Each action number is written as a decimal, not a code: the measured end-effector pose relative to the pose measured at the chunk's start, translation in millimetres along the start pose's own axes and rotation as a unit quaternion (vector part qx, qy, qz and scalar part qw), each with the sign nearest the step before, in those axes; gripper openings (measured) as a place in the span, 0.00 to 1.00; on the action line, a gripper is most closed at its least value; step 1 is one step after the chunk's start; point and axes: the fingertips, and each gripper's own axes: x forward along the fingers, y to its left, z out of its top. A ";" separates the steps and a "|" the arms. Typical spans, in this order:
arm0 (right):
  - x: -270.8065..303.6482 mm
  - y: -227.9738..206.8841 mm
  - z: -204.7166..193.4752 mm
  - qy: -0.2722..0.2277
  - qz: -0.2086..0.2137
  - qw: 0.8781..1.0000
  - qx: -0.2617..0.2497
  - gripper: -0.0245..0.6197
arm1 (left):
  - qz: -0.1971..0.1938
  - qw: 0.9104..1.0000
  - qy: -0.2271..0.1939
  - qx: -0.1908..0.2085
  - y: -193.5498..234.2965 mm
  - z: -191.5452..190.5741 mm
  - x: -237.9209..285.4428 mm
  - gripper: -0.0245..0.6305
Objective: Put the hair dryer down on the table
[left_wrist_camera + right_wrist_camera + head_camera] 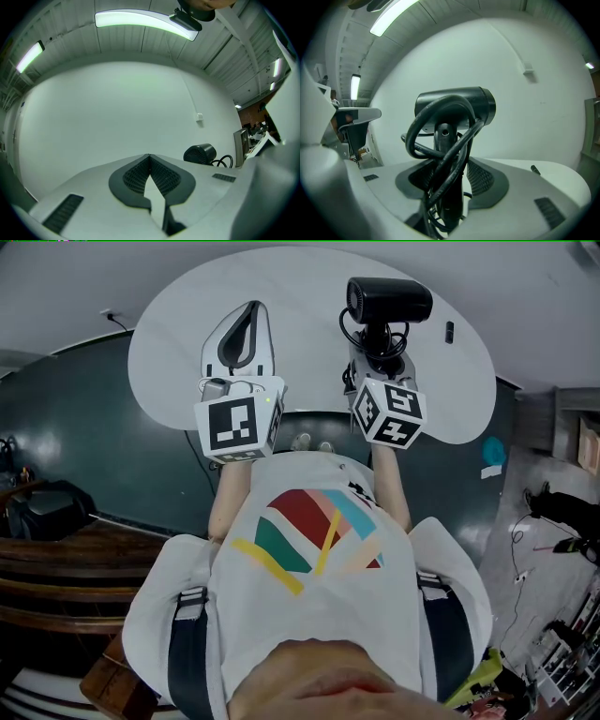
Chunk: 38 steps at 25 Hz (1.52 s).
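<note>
Since the dryer (454, 105) has to land on the table (309, 292), my right gripper (449, 187) clamps its handle upright, left gripper (149, 159) just shut and empty

Both bare forearms reach forward, side by side. The left gripper (249, 313) has its jaws closed tip to tip, with nothing between them. The right gripper (378, 348) is clamped on the hair dryer (389, 301) by its handle.

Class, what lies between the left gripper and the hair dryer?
Nothing: the head view shows only bare white surface between left gripper and hair dryer.
</note>
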 end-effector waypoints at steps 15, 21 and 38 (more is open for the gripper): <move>34.8 -3.7 -38.6 0.054 -0.007 0.998 -0.013 0.36 | 0.019 1.000 0.013 0.003 19.5 -15.3 6.0 0.06; 46.0 -2.2 -60.5 0.088 -0.010 0.996 -0.029 0.36 | 0.030 0.999 0.021 0.002 28.5 -18.4 6.8 0.06; 68.9 -17.1 -117.7 0.170 -0.014 0.985 -0.032 0.36 | 0.035 0.999 0.034 0.006 32.2 -26.3 18.8 0.06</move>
